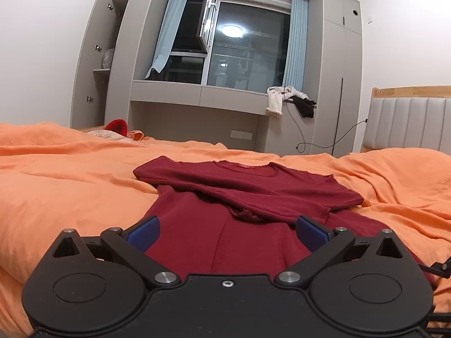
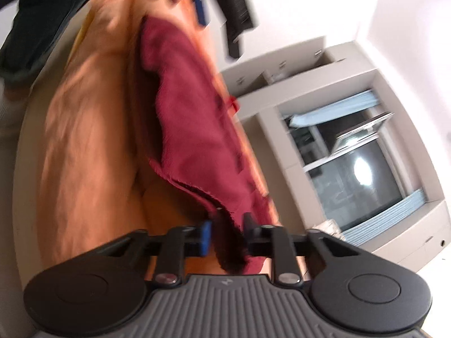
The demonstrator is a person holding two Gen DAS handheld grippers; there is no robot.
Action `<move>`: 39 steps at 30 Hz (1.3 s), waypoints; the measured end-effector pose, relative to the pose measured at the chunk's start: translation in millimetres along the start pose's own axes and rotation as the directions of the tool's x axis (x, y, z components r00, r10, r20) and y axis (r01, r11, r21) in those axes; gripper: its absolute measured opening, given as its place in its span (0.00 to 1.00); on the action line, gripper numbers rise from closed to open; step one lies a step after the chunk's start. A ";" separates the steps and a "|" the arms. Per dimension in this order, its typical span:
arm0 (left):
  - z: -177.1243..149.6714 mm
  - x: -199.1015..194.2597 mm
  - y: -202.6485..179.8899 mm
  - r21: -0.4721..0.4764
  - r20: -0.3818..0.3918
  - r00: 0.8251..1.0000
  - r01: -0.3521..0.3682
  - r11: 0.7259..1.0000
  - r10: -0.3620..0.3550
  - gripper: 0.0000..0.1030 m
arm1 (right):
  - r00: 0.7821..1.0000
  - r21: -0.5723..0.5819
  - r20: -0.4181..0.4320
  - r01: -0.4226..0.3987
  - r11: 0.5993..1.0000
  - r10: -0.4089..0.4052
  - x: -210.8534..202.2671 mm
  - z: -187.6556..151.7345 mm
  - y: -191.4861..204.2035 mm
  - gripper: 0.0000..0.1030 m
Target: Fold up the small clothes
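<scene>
A: How does the dark red shirt (image 1: 242, 197) look from the left wrist view?

B: It lies across the middle of the frame on the orange bedsheet (image 1: 70, 186). The body runs down toward the camera, and both sleeves are folded over it, crossing below the neckline at frame centre. The knit looks soft, with a seam line down the lower centre.

A: And the left gripper (image 1: 228, 229)?

B: At the bottom of the frame, its blue pads (image 1: 143, 232) are spread wide apart with nothing between them, hovering over the lower part of the shirt.

A: What does the right wrist view add?

B: That picture is tilted and blurred. The right gripper (image 2: 227, 236) sits at bottom centre, its fingers drawn in around an edge of the shirt (image 2: 191, 129), with the cloth caught between them. The fabric stretches up and away toward the upper centre, over the sheet (image 2: 93, 146).

A: Any writing or labels?

B: None I can read in either view.

A: Anything seen in one view only?

B: The left view shows a padded headboard (image 1: 408, 124) at the right edge and pale clothes (image 1: 284, 98) heaped on the window ledge. Both show the dark window (image 1: 248, 48).
</scene>
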State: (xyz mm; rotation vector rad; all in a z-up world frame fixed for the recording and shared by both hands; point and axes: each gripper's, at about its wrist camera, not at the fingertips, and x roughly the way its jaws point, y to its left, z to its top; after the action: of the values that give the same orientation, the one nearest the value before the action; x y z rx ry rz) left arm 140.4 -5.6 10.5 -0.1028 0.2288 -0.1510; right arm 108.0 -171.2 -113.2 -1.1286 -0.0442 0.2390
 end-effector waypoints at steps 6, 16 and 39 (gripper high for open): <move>-0.6 -8.4 -6.7 0.022 0.049 0.993 0.109 0.994 -0.110 0.99 | 0.997 0.146 0.031 0.061 0.987 -0.067 0.0 3.1 -21.3 0.12; -24.8 -22.2 -62.1 0.317 0.026 0.935 0.327 0.890 -0.353 0.99 | 0.998 0.422 -0.041 0.068 0.904 -0.056 3.6 -6.5 -66.2 0.11; -40.4 1.0 -70.2 0.499 0.125 0.954 -0.298 0.814 0.272 0.69 | 0.989 0.504 -0.052 0.143 0.852 -0.136 -22.3 -18.2 -94.5 0.09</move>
State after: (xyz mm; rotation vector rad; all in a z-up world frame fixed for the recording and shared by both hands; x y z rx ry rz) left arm 122.3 -78.2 -20.5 0.4632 0.1467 0.0958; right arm 104.9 -230.5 -34.2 -0.5940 -0.0469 0.1009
